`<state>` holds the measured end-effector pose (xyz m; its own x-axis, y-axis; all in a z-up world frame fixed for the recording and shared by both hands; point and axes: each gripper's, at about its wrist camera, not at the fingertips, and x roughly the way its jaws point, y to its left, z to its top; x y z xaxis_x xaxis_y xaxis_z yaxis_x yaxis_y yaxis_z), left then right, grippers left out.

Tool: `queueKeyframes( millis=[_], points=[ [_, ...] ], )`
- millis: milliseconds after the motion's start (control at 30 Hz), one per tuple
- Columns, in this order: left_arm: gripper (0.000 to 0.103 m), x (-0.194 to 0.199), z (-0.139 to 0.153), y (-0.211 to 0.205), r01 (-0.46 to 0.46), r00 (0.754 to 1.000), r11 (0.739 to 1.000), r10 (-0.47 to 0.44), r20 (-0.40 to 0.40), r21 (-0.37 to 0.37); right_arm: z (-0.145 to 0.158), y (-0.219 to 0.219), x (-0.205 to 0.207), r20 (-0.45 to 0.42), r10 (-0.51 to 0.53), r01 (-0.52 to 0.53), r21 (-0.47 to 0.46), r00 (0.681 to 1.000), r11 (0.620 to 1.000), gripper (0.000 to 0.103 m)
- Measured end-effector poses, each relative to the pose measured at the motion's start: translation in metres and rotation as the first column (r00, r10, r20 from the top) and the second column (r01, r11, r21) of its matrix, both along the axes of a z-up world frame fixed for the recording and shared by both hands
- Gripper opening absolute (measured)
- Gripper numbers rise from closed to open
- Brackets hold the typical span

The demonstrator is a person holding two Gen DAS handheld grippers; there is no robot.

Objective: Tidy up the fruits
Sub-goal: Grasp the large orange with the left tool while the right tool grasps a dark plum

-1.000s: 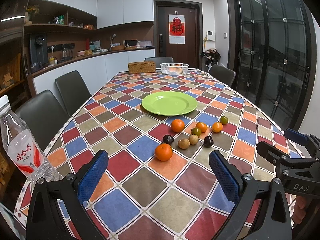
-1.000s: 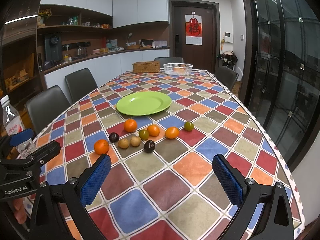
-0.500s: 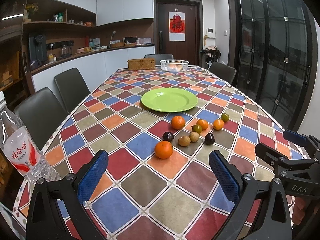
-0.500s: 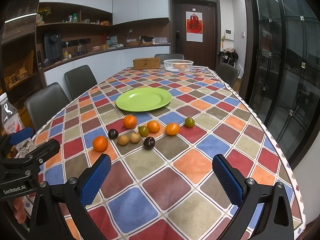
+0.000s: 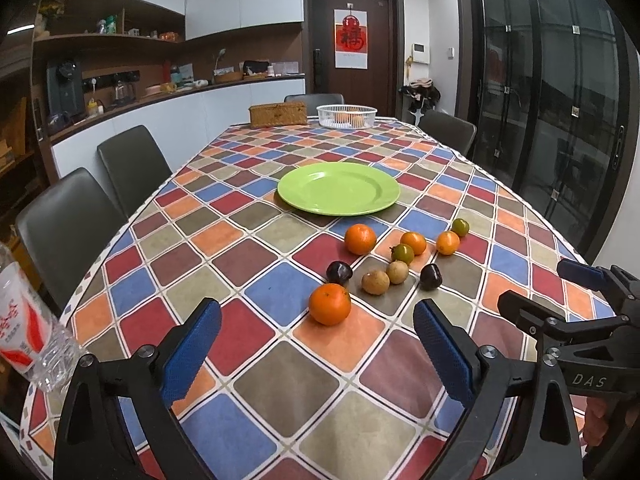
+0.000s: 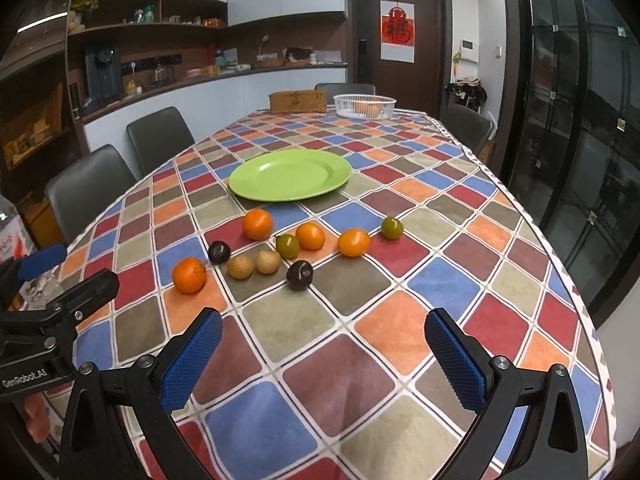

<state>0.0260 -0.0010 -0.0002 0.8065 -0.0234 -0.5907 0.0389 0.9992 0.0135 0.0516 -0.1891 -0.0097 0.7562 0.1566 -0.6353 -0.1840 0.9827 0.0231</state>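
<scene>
Several small fruits lie in a cluster on the checkered tablecloth: oranges, two dark plums, two tan round fruits and two greenish ones. The nearest orange [image 5: 330,304] [image 6: 189,275] lies just beyond my left gripper [image 5: 316,356], which is open and empty. A dark plum [image 6: 299,275] lies ahead of my right gripper [image 6: 323,354], also open and empty. An empty green plate [image 5: 338,188] [image 6: 290,175] sits behind the fruits. The right gripper also shows in the left wrist view [image 5: 560,304].
A water bottle [image 5: 28,332] stands at the table's near left edge. A wicker box [image 5: 277,115] and a white basket [image 5: 346,115] with fruit stand at the far end. Dark chairs [image 5: 64,224] line the left side. Glass doors are on the right.
Both grippers have moved a little forward toward the fruit cluster and tilted slightly down. Both stay open. No fruit has moved.
</scene>
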Motion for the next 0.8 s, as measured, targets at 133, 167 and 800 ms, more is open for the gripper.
queueKeyframes(
  millis=[133,167,800],
  points=[
    [0.090,0.012,-0.005,0.000,0.004,1.000,1.000,-0.004,-0.025,0.000,-0.002,0.003,0.013,-0.027,0.013,-0.013,0.002,1.000,1.000,0.101],
    [0.088,0.016,-0.007,0.000,0.006,0.999,1.000,-0.006,-0.032,0.000,-0.003,0.004,0.016,-0.035,0.018,-0.018,0.005,0.999,1.000,0.100],
    [0.070,0.081,-0.043,0.004,0.020,0.979,0.999,-0.028,-0.201,-0.042,-0.039,0.021,0.089,-0.237,0.120,-0.113,0.041,0.964,0.993,0.065]
  ],
)
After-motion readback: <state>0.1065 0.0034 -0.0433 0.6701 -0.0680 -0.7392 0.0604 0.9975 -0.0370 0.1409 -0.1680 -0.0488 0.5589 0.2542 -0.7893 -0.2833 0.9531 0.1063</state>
